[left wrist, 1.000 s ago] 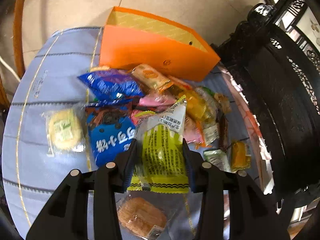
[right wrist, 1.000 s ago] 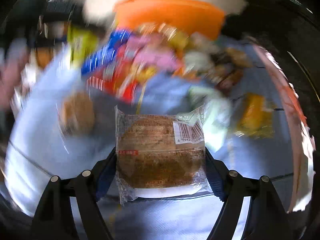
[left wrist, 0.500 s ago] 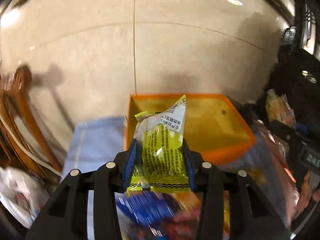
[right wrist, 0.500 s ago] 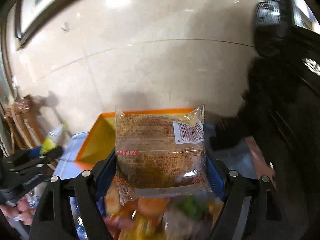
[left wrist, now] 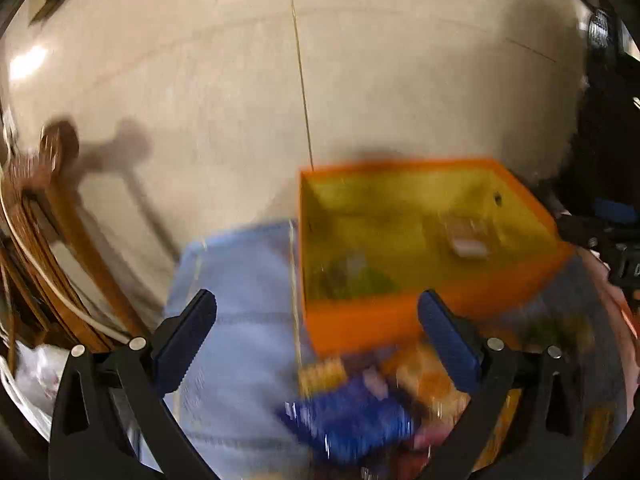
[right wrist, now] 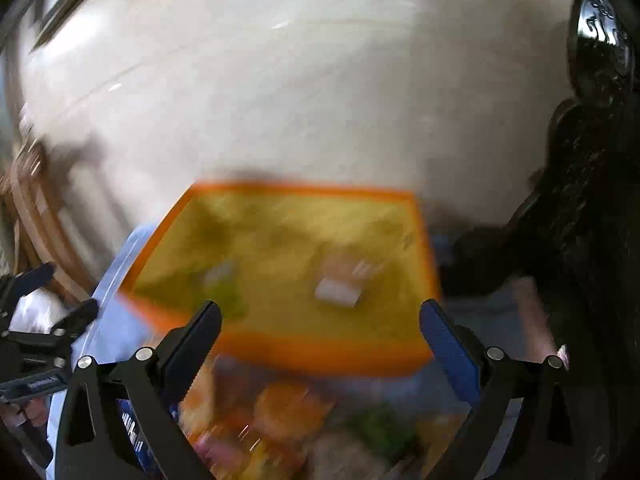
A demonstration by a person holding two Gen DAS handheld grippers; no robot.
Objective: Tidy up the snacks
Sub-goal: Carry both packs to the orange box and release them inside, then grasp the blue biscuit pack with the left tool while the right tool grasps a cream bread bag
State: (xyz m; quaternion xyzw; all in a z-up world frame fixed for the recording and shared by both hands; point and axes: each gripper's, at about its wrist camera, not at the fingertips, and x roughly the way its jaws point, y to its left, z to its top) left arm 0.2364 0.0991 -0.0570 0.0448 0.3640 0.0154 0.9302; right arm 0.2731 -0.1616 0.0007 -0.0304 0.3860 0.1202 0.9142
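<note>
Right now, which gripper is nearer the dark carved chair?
Right. The right gripper, jaws opening empty, is beside the dark carved chair; the left gripper, also opening empty, is beyond the orange box.

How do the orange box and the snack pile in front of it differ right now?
The orange box is one rigid open container in a single colour with a yellow inside; the snack pile is a loose heap of many colours. The box holds only a couple of blurred packets; the pile is crowded. The box sits farther from the cameras, the pile nearer.

Shared: both rest on the blue tablecloth, both are motion-blurred.
</note>
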